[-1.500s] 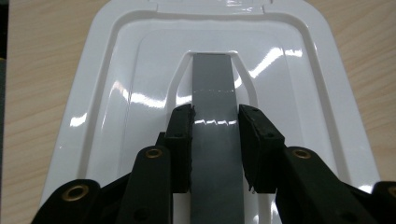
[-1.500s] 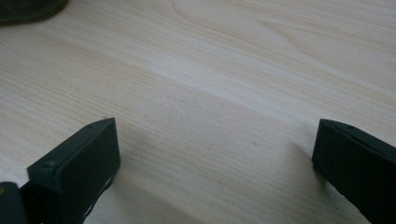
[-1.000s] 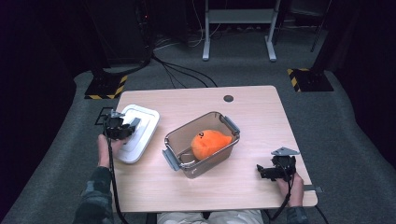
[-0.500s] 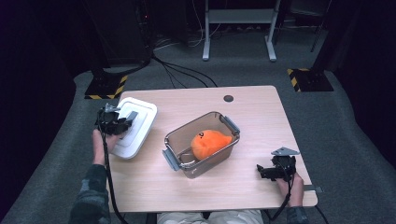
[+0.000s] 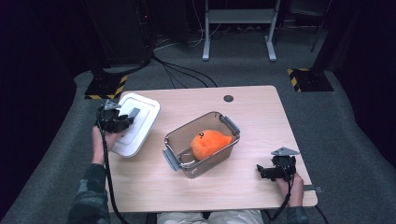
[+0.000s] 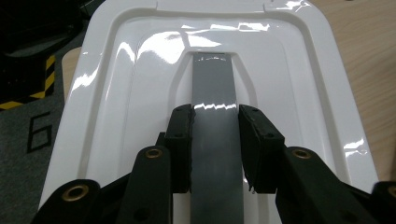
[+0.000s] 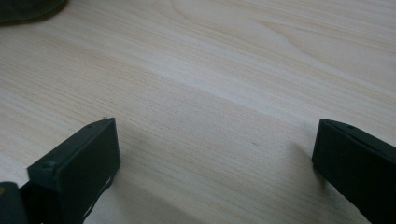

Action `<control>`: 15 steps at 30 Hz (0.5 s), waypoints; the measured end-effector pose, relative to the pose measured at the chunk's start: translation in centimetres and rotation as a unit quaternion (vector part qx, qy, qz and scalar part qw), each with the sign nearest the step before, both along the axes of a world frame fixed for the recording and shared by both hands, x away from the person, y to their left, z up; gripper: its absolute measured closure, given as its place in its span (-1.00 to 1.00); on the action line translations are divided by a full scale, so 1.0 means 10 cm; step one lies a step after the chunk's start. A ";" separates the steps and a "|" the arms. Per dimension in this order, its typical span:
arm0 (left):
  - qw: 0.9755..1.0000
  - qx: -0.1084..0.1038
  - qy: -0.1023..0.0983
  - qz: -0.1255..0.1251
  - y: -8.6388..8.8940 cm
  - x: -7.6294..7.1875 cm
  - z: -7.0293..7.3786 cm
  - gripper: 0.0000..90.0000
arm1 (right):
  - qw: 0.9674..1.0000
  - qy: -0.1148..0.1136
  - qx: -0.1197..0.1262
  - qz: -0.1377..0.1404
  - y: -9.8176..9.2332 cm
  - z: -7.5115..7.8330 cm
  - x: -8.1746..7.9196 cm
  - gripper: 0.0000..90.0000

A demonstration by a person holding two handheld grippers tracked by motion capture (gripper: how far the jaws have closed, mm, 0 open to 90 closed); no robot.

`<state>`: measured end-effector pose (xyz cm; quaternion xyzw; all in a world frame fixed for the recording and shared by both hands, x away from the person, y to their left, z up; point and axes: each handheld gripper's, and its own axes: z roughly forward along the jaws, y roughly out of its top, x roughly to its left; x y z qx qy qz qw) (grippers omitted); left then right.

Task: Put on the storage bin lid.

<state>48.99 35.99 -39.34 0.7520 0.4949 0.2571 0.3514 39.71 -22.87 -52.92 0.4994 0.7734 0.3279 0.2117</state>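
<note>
Glossy white plastic lid [image 6: 140, 70], matt wood table [image 7: 224, 70]

A pale wood-grain tabletop [image 5: 261, 121] with rounded corners stands on grey carpet [image 5: 355, 140]; a small dark round hole [image 5: 228, 98] sits near its far edge. Beyond it the room is dark. 2 yellow-and-black striped bases [image 5: 106, 87] flank the far corners, black cables [image 5: 182, 70] cross the floor, and a grey metal frame [image 5: 238, 28] stands farther back.

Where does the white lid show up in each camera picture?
High view: white lid at the table's left edge, under the left gripper.
Left gripper view: lid spans the frame; fingers clamp its grey handle.
Right gripper view: not in it.
Shared landmark: the wooden table.
</note>
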 end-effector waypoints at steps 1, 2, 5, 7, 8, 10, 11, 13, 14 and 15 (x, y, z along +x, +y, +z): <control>1.000 0.003 -0.004 -0.005 -0.01 -0.01 0.02 0.48 | 1.000 0.000 -0.001 -0.001 0.00 0.00 0.00 -1.00; 1.000 0.005 -0.002 -0.009 -0.02 -0.01 0.04 0.48 | 1.000 0.000 -0.001 -0.001 0.00 0.00 0.00 -1.00; 1.000 0.006 -0.008 -0.018 -0.08 -0.04 0.09 0.48 | 1.000 0.000 0.000 0.000 0.00 0.00 0.00 -1.00; 1.000 0.005 -0.011 -0.024 -0.12 -0.05 0.13 0.48 | 1.000 0.000 0.000 0.000 0.00 0.00 0.00 -1.00; 1.000 0.005 -0.012 -0.027 -0.14 -0.05 0.15 0.48 | 1.000 0.000 0.000 0.000 0.00 0.00 0.00 -1.00; 0.999 0.003 -0.011 -0.034 -0.18 -0.06 0.18 0.48 | 1.000 0.000 0.000 0.000 0.00 0.00 0.00 -1.00; 0.999 0.002 -0.016 -0.036 -0.20 -0.06 0.20 0.48 | 1.000 0.000 0.000 0.000 0.00 0.00 0.00 -1.00; 0.999 0.006 -0.016 -0.043 -0.24 -0.08 0.24 0.48 | 1.000 0.000 -0.001 -0.001 0.00 0.00 0.00 -1.00; 0.999 0.006 -0.019 -0.049 -0.27 -0.08 0.26 0.48 | 1.000 0.000 0.000 0.000 0.00 0.00 0.00 -1.00; 0.998 0.007 -0.020 -0.051 -0.29 -0.09 0.27 0.48 | 1.000 0.000 0.000 0.000 0.00 0.00 0.00 -1.00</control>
